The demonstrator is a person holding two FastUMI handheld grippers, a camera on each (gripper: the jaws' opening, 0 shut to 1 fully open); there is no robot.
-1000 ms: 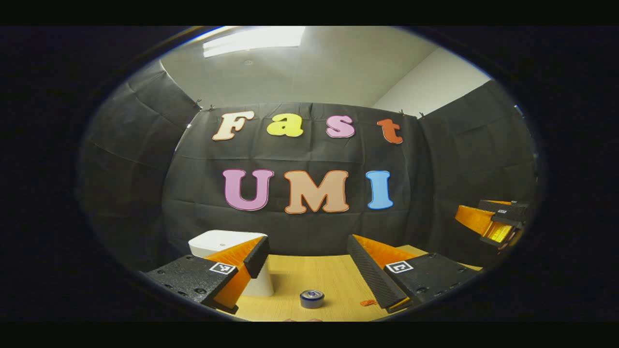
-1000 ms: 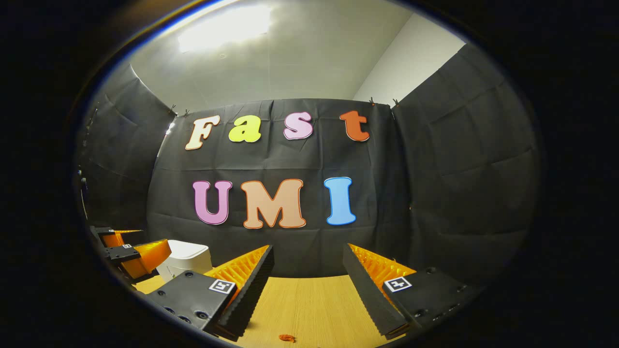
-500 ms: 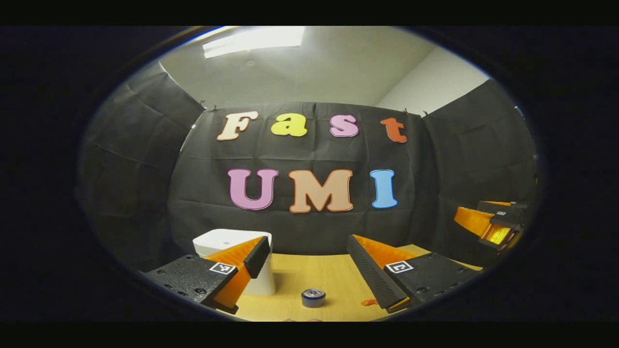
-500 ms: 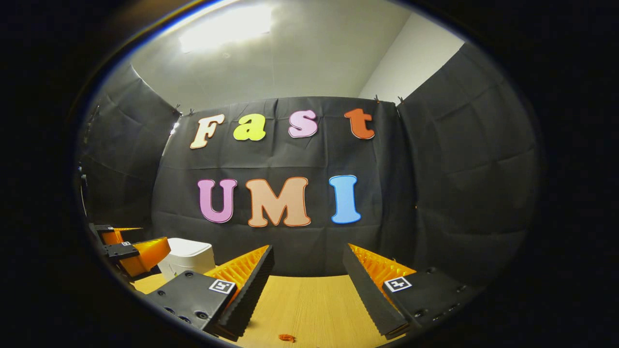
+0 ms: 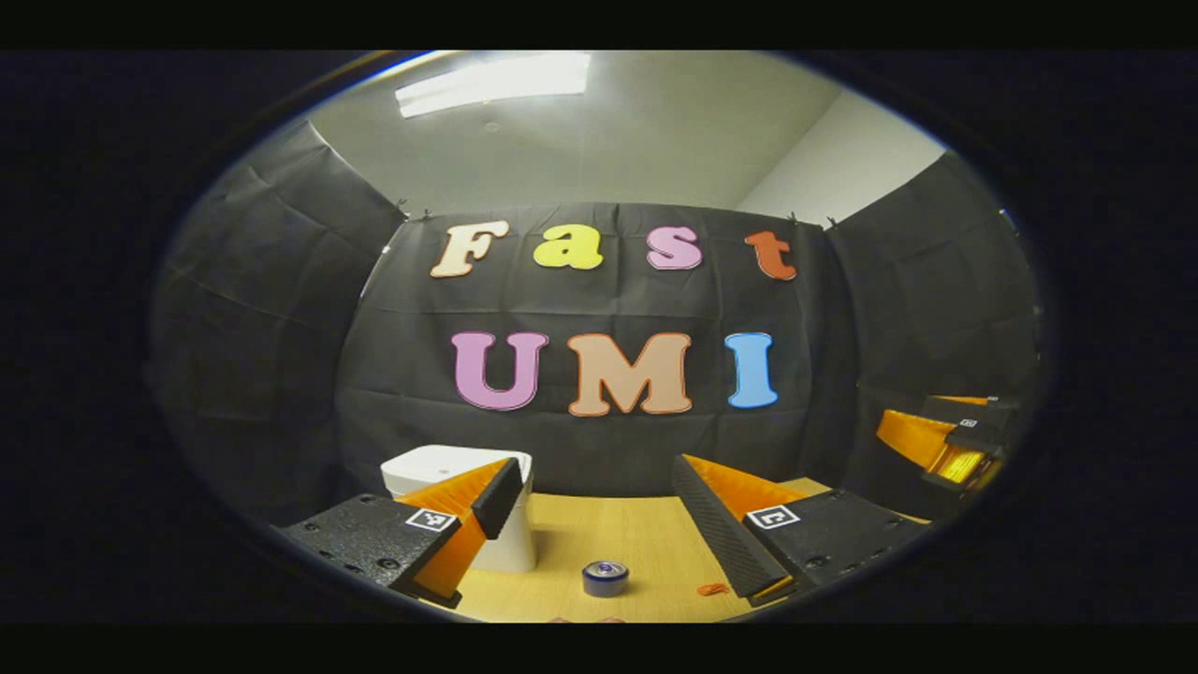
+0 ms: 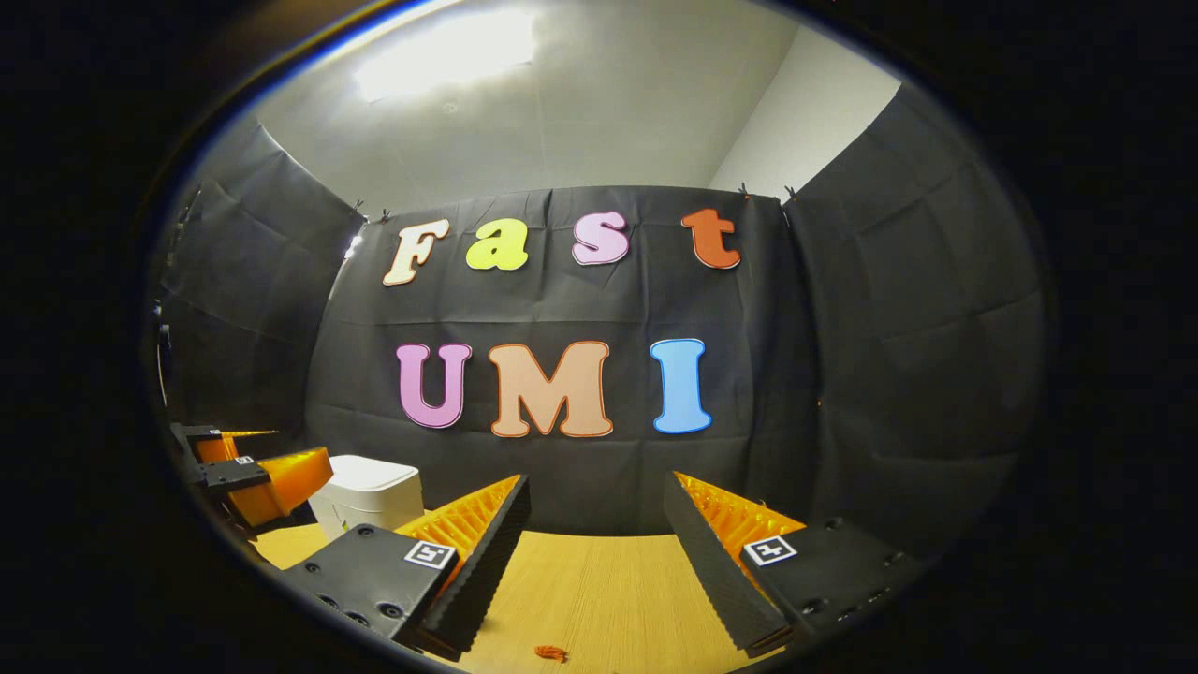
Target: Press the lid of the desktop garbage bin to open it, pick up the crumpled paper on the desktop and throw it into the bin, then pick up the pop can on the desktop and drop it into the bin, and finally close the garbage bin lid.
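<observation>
Both claws are hanging spread and empty above the desktop point(image 6: 599, 590). The left gripper point(image 5: 594, 505) is facing the pop can point(image 5: 606, 578) with the garbage bin point(image 5: 468, 501) – lid down – just behind its left finger, so a careless descent is risking a toppled can. The right gripper point(image 6: 596, 543) is hovering near an orange scrap point(image 6: 550, 652).

A white plastic desktop bin point(image 5: 447, 468) with its lid shut stands behind the left gripper's left finger; a small blue-topped metal can point(image 5: 606, 578) stands upright between its fingers.
</observation>
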